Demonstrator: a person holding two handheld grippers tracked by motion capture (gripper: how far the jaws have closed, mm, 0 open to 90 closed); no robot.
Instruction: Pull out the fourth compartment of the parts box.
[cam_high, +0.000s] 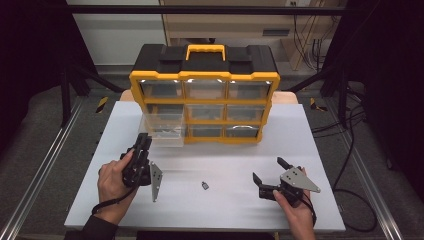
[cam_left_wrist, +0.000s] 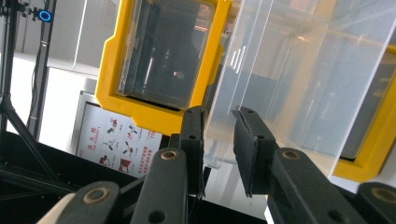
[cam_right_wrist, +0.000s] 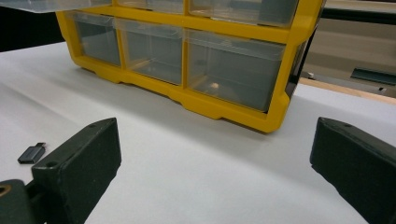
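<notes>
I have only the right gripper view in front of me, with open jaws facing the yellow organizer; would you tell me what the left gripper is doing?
Observer: The left gripper is at the front of a clear drawer that is pulled out of the organizer's bottom-left slot.
Operator: Thank you. Is it gripping that drawer?
Observer: In the left gripper view its jaws stand close on either side of the drawer's front wall. I cannot tell whether the pads press on it.
Operator: And the small dark part at my left edge?
Observer: In the high view the small dark part lies on the white table between the left gripper and the right gripper, touching neither.
</notes>
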